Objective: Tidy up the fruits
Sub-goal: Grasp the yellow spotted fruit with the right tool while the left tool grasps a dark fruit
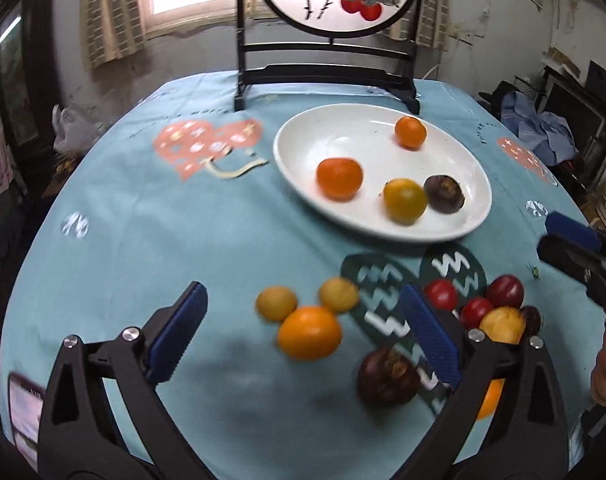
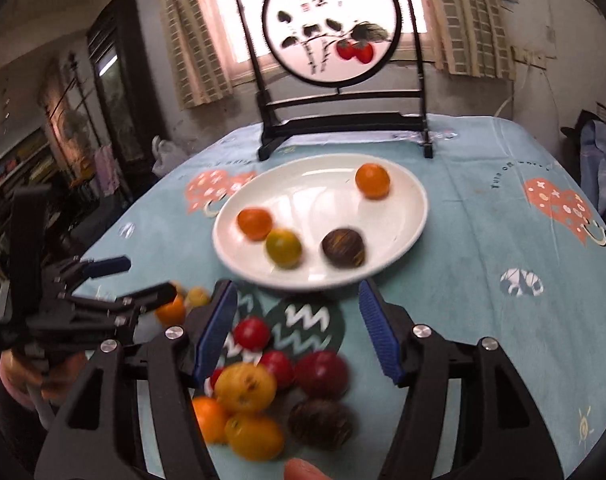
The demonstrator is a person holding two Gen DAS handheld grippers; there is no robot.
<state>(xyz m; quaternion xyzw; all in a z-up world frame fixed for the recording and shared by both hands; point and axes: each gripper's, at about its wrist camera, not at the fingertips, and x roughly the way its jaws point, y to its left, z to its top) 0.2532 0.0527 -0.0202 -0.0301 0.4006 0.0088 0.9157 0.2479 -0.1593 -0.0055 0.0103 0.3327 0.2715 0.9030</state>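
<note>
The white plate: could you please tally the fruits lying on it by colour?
Orange fruits: 2
Yellow-green fruit: 1
Dark brown fruit: 1
Total on the white plate: 4

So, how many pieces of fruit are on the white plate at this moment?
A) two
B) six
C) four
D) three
C: the white plate holds four pieces: two orange ones, a yellow-green one and a dark brown one; the rest lie on the tablecloth.
</note>
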